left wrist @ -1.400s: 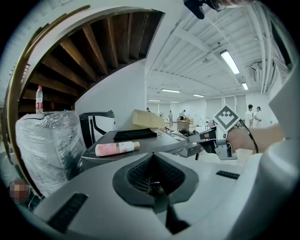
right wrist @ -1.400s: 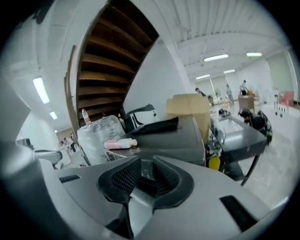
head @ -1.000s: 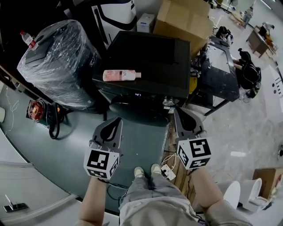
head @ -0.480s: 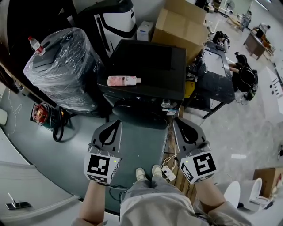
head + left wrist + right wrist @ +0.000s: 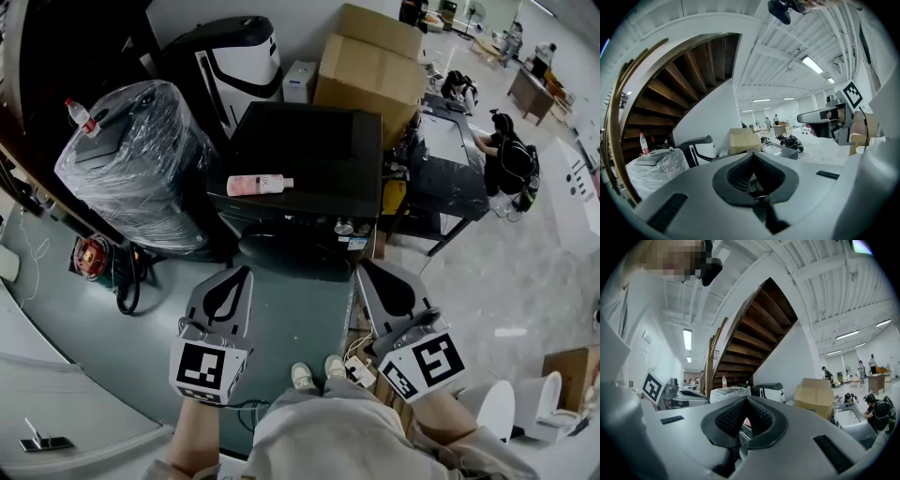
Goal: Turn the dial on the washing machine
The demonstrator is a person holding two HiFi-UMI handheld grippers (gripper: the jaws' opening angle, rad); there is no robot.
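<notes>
The black washing machine [image 5: 314, 150] stands ahead of me in the head view, a pink bottle [image 5: 259, 185] lying on its top. Its silver dial [image 5: 344, 227] sits on the front panel near the right corner. My left gripper [image 5: 245, 270] hangs below the machine's front left, jaws shut with nothing between them. My right gripper [image 5: 361, 265] is level with it below the dial, well apart from it, also shut and empty. In the left gripper view the gripper [image 5: 753, 154] points over the machine; the right gripper view shows the right gripper [image 5: 746, 399] the same way.
A plastic-wrapped appliance [image 5: 131, 155] stands left of the machine, with a white and black unit [image 5: 234, 56] and cardboard boxes [image 5: 370, 66] behind. A black table [image 5: 448, 159] with a seated person [image 5: 511, 155] is at right. Cables and a power strip [image 5: 361, 372] lie by my feet.
Both grippers have dropped lower in the head view, away from the machine's front. The view has shifted so that the machine sits a little higher and farther. Both jaws stayed shut.
</notes>
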